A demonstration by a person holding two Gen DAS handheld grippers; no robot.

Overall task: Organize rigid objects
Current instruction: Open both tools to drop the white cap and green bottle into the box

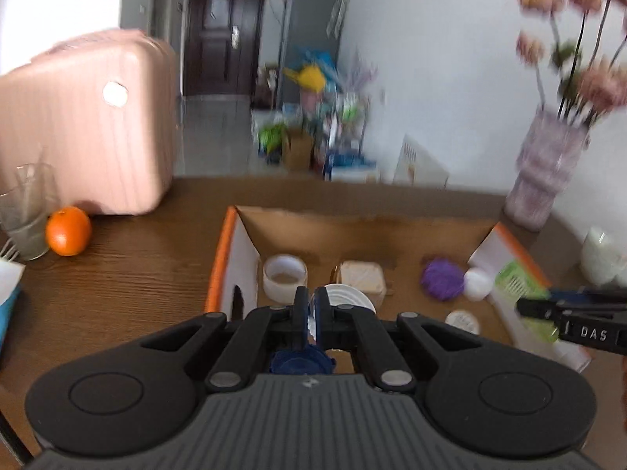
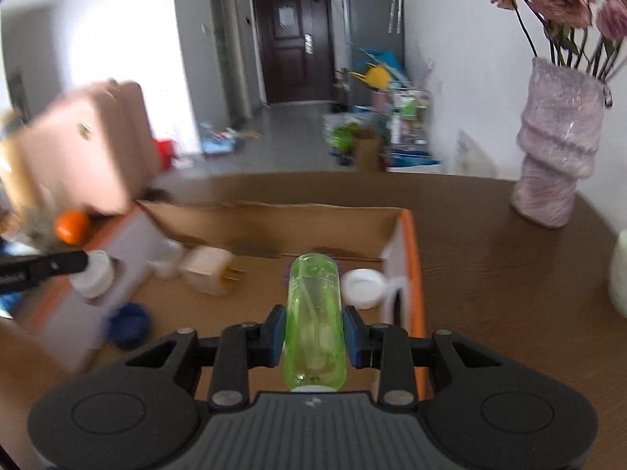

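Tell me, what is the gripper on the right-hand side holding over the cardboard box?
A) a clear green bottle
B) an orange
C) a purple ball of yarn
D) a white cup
A: in the right wrist view the right gripper is shut on the clear green bottle, its blue pads pressed against both sides, above the cardboard box.

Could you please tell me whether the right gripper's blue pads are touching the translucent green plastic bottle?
Touching. The right wrist view shows both blue pads pressed against the sides of the translucent green plastic bottle, no gap visible.
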